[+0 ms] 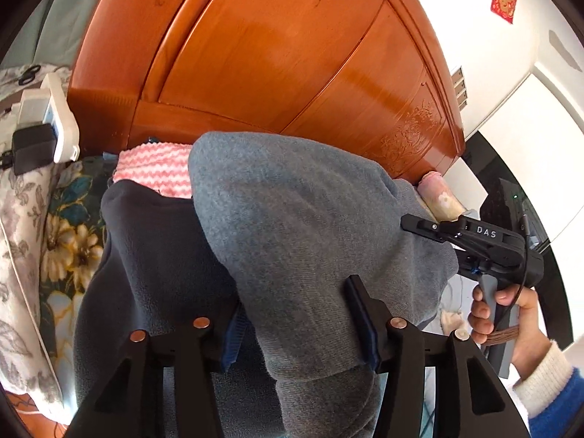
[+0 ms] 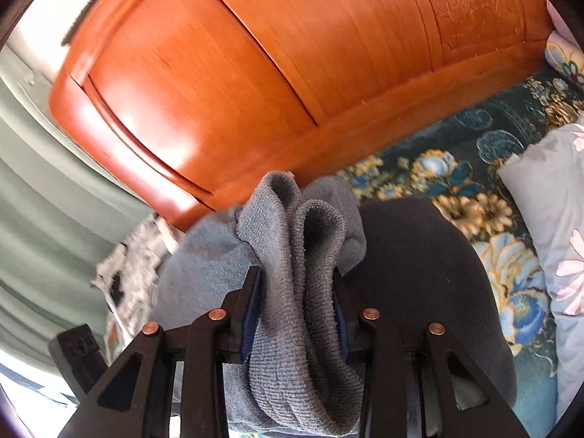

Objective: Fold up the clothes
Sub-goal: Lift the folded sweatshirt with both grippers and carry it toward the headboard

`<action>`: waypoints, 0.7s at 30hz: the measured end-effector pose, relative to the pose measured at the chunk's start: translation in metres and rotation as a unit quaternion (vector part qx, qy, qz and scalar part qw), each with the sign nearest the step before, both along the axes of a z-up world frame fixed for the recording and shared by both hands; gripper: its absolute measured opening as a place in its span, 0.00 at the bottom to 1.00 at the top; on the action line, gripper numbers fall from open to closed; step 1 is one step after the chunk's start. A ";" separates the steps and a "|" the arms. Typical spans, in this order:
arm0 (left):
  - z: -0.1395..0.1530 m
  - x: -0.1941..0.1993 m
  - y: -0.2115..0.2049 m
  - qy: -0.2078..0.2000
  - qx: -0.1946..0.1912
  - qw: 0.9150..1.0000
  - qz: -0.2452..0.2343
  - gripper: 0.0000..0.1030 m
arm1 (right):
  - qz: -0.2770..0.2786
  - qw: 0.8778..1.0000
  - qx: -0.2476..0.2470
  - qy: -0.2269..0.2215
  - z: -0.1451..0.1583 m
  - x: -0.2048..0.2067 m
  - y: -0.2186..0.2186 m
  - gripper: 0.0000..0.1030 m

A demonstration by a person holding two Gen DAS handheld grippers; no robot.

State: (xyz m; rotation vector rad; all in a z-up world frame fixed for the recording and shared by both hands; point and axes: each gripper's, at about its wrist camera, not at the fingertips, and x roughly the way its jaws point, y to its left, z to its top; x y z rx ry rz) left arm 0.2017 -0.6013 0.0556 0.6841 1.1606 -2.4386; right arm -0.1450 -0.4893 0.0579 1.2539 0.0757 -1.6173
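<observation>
A grey knit garment hangs between both grippers above the bed. My left gripper is shut on a thick fold of it, cloth bulging past both fingers. My right gripper is shut on its ribbed edge, which bunches upward between the fingers. The right gripper also shows in the left wrist view, clamped at the garment's right end, held by a hand. A dark navy fleece garment lies under the grey one; it also shows in the right wrist view.
An orange wooden headboard stands close behind the clothes. A pink-and-white zigzag cloth lies against it. The floral bedspread and a grey pillow are at right. A white power strip with chargers sits at left.
</observation>
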 end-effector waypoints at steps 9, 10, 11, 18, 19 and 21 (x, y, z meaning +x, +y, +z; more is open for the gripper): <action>0.039 0.032 0.002 -0.021 -0.038 0.999 0.030 0.61 | -0.024 0.999 -0.021 -0.030 0.009 -0.009 0.018 0.51; 0.044 0.032 0.004 -0.026 -0.054 0.998 0.030 0.61 | -0.026 0.999 -0.022 -0.028 0.014 -0.010 0.020 0.51; 0.050 0.030 0.006 -0.031 -0.070 0.997 0.029 0.61 | -0.034 0.999 -0.019 -0.022 0.019 -0.012 0.025 0.51; 0.074 -0.014 0.023 -0.054 -0.147 0.988 -0.018 0.62 | -0.027 0.993 -0.010 0.116 0.067 0.026 0.032 0.51; 0.073 -0.020 0.024 -0.060 -0.151 0.986 -0.023 0.63 | -0.007 0.991 -0.009 0.133 0.071 0.040 0.028 0.51; 0.066 -0.031 0.025 -0.074 -0.160 0.984 -0.031 0.63 | 0.058 0.986 -0.003 0.157 0.062 0.070 0.022 0.52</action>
